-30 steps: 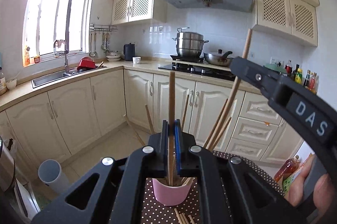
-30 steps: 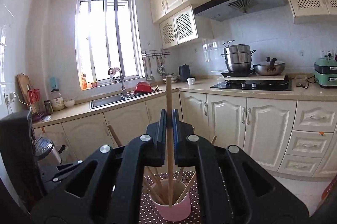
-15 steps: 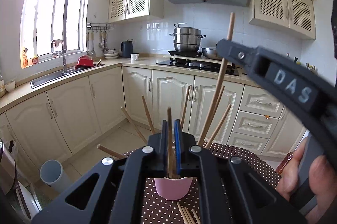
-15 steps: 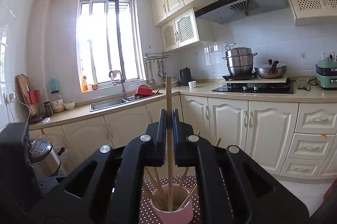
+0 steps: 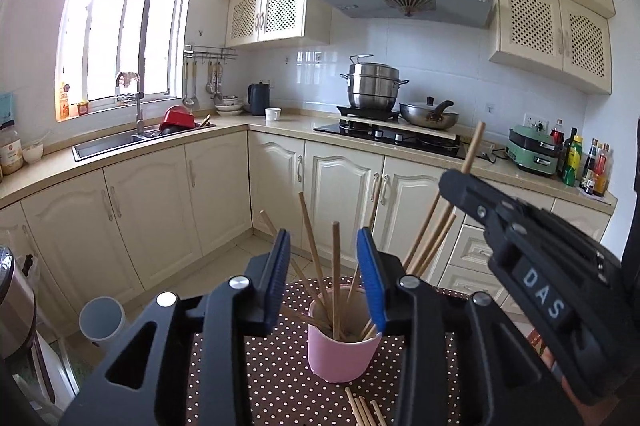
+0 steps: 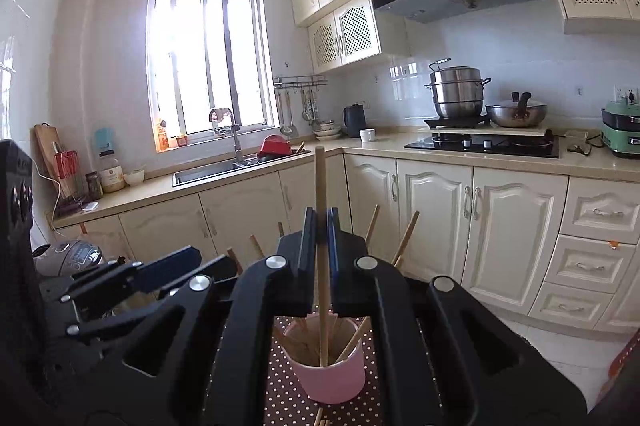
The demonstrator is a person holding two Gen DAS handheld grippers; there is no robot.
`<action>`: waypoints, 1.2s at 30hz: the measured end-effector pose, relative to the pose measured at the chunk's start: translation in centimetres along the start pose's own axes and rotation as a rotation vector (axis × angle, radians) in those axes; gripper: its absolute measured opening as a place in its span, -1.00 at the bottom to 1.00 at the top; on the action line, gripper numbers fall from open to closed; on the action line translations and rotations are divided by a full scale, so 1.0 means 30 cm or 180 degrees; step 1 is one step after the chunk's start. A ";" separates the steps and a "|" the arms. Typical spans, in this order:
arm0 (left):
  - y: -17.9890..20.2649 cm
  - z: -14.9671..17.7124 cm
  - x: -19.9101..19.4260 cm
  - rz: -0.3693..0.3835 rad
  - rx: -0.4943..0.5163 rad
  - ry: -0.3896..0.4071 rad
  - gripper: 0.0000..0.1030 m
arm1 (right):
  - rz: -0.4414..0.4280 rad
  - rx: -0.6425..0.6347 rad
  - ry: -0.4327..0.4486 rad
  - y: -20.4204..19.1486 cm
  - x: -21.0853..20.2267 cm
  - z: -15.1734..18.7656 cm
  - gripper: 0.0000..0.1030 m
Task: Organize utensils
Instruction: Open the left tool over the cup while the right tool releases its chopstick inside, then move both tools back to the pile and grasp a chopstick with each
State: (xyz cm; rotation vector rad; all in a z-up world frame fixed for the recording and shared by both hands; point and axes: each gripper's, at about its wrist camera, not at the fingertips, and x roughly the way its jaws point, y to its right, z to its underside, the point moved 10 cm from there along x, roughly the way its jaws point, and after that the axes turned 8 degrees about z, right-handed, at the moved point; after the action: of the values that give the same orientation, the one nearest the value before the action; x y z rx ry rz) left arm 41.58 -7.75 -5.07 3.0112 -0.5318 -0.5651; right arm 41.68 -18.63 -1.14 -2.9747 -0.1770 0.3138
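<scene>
Chopsticks (image 5: pixel 336 266) in pink cup (image 5: pixel 340 354), dotted cloth (image 5: pixel 280 386); left tool (image 5: pixel 324 282) opening, right tool (image 6: pixel 320 242) clamps one.

A table covered with a dark brown cloth with white polka dots (image 5: pixel 280 378) carries the things. A pink cup (image 5: pixel 343 352) stands upright on the cloth, holding a bunch of wooden chopsticks (image 5: pixel 335 290) that lean outward in different directions. Just in front of the cup, toward the near edge of the surface, a few loose chopsticks (image 5: pixel 362 408) lie flat on the cloth, close together. In the right wrist view the same cup (image 6: pixel 326 372) stands on the dotted cloth (image 6: pixel 286 402).
</scene>
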 end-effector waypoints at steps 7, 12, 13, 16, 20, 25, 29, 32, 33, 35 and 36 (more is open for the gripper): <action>-0.050 0.001 -0.021 -0.0079 -0.0072 -0.0012 -0.25 | -0.0032 -0.0008 -0.0139 -0.012 0.004 0.055 -0.88; -0.076 -0.001 -0.043 -0.0121 -0.0113 0.0002 -0.11 | -0.0044 -0.0035 -0.0312 -0.023 0.024 0.110 -0.88; -0.081 0.001 -0.049 -0.0140 -0.0112 0.0002 -0.10 | -0.0045 -0.0038 -0.0344 -0.025 0.028 0.120 -0.88; -0.090 0.002 -0.060 -0.0156 -0.0105 -0.0005 -0.07 | -0.0033 -0.0056 -0.0439 -0.030 0.040 0.157 -0.88; -0.104 0.011 -0.077 -0.0207 -0.0092 -0.0038 0.06 | 0.0000 -0.0036 -0.0541 -0.028 0.051 0.192 -0.87; -0.114 0.013 -0.106 -0.0249 -0.0041 -0.0033 0.10 | 0.0014 0.0071 -0.0593 -0.014 0.033 0.199 -0.85; -0.120 0.009 -0.136 -0.0256 -0.0034 -0.0003 0.13 | 0.0026 0.0062 -0.0515 -0.020 -0.007 0.173 -0.19; -0.116 0.006 -0.162 -0.0262 -0.0038 0.0029 0.14 | 0.0026 0.0032 -0.0419 -0.033 -0.049 0.150 -0.07; -0.115 0.004 -0.177 -0.0267 -0.0041 0.0045 0.14 | 0.0024 0.0012 -0.0399 -0.040 -0.062 0.143 -0.07; -0.115 0.000 -0.200 -0.0272 -0.0044 0.0081 0.15 | 0.0025 -0.0013 -0.0351 -0.047 -0.091 0.130 -0.07; -0.116 -0.002 -0.218 -0.0281 -0.0047 0.0108 0.16 | 0.0031 -0.0023 -0.0328 -0.049 -0.105 0.124 -0.07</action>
State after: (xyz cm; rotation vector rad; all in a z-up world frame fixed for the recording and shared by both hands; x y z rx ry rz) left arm 37.01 -2.29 -3.07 3.0366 -0.3927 -0.5191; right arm 37.68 -17.11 -3.90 -2.9689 -0.1752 0.4690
